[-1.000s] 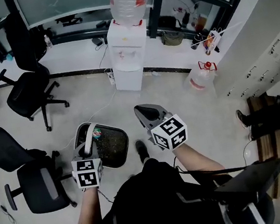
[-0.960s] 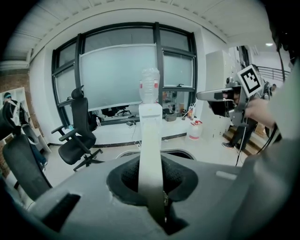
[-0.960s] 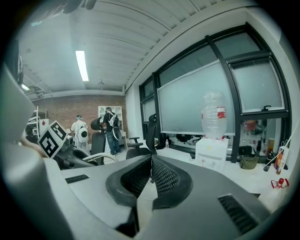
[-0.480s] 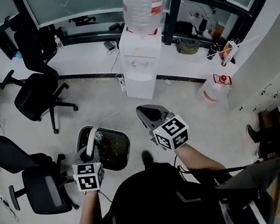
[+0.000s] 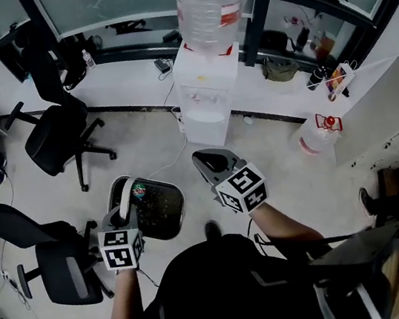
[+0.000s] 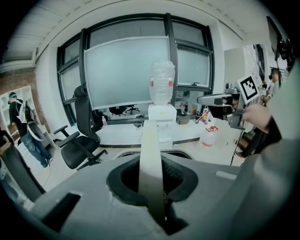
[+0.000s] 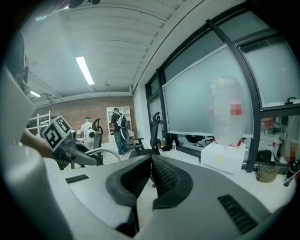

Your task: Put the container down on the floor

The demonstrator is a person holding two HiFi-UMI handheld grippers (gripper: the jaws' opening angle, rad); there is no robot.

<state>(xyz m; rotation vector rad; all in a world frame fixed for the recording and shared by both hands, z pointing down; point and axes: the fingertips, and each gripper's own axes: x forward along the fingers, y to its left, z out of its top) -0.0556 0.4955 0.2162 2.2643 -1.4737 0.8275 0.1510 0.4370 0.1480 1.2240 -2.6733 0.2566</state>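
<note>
The pale floor (image 5: 274,158) lies open ahead of you. The black mesh container (image 5: 159,212) hangs low at your front left; whether its base touches the floor can't be told. It looks light and stiff, so it will likely swing rather than sag. Your left gripper (image 5: 125,218) is clamped narrowly on its white strap handle (image 6: 151,159), the right place to hold. Your right gripper (image 7: 151,161) is closed and empty.

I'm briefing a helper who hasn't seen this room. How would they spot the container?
Start at the white water dispenser under the windows, then look at the floor before it. The container is the black mesh bin held by its pale handle in the left gripper, unlike the wheeled black chairs nearby.
</note>
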